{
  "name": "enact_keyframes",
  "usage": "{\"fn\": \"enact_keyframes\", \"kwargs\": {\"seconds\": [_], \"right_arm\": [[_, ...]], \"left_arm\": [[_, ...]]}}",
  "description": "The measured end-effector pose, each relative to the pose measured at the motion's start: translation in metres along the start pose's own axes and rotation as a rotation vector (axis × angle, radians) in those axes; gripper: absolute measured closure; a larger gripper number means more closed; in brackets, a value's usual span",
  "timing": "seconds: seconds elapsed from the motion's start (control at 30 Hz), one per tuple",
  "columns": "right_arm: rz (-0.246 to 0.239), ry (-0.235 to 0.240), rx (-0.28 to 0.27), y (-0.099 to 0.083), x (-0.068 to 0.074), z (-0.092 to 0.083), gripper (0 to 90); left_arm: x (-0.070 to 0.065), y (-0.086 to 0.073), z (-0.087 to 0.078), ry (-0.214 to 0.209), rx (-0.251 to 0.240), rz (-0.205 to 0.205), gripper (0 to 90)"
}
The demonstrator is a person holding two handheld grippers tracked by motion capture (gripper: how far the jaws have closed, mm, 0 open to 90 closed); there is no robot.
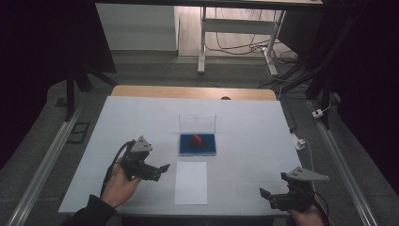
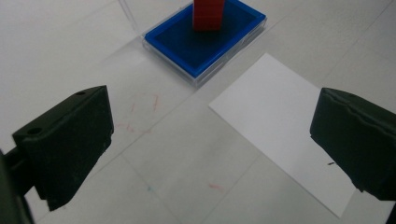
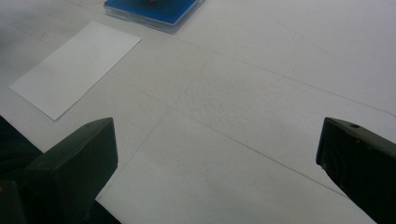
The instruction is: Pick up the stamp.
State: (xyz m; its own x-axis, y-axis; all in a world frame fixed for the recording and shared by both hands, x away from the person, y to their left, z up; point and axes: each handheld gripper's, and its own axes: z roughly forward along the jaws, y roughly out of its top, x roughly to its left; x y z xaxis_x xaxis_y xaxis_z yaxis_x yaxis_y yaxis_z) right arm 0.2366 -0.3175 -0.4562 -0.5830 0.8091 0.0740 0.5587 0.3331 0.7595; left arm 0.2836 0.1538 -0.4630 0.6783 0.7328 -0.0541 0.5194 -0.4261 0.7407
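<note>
A blue-lined clear box [image 1: 197, 144] sits mid-table with its transparent lid [image 1: 197, 123] standing up behind it. A small red block [image 1: 196, 139] stands on the blue lining [image 2: 205, 42]; the red block [image 2: 208, 14] is cut off at the top of the left gripper view. A white card [image 1: 190, 182] lies flat in front of the box, also seen as the card [image 2: 285, 126] and the card [image 3: 74, 65]. My left gripper [image 1: 160, 170] hovers left of the card, open and empty. My right gripper [image 1: 264, 195] is open near the front right edge.
A white sheet [image 1: 141, 127] covers the wooden table [image 1: 193, 92]. Faint red marks [image 2: 140, 112] stain the sheet near my left gripper. Metal rails [image 1: 44, 162] flank the table. Desk legs and cables [image 1: 244, 42] stand on the floor beyond it.
</note>
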Motion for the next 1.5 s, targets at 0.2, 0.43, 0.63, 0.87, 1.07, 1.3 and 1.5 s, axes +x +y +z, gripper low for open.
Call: {"fn": "enact_keyframes", "kwargs": {"seconds": [0.2,0.43,0.63,0.87,1.07,1.3,1.5], "right_arm": [[-0.001,0.000,-0.002,0.000,0.000,0.000,0.0],[0.001,0.003,-0.006,0.000,-0.001,0.000,0.0],[0.006,0.003,-0.010,0.000,-0.001,-0.001,0.0],[0.003,0.003,-0.010,0.000,-0.001,-0.001,0.0],[0.001,0.004,-0.008,0.000,-0.001,-0.001,0.0],[0.002,0.006,-0.008,-0.001,-0.001,-0.001,0.0],[0.003,0.007,-0.006,-0.001,-0.001,-0.001,0.0]], "left_arm": [[0.003,0.014,0.017,-0.026,-0.009,0.010,0.0],[0.005,0.025,0.032,-0.035,-0.007,0.033,0.0],[0.007,0.040,0.054,-0.041,0.008,0.055,0.0],[0.007,0.050,0.070,-0.026,0.012,0.070,0.0],[0.004,0.060,0.090,-0.006,0.025,0.096,0.0],[0.000,0.070,0.115,-0.009,0.041,0.102,0.0],[-0.001,0.076,0.131,0.003,0.060,0.086,2.2]]}}
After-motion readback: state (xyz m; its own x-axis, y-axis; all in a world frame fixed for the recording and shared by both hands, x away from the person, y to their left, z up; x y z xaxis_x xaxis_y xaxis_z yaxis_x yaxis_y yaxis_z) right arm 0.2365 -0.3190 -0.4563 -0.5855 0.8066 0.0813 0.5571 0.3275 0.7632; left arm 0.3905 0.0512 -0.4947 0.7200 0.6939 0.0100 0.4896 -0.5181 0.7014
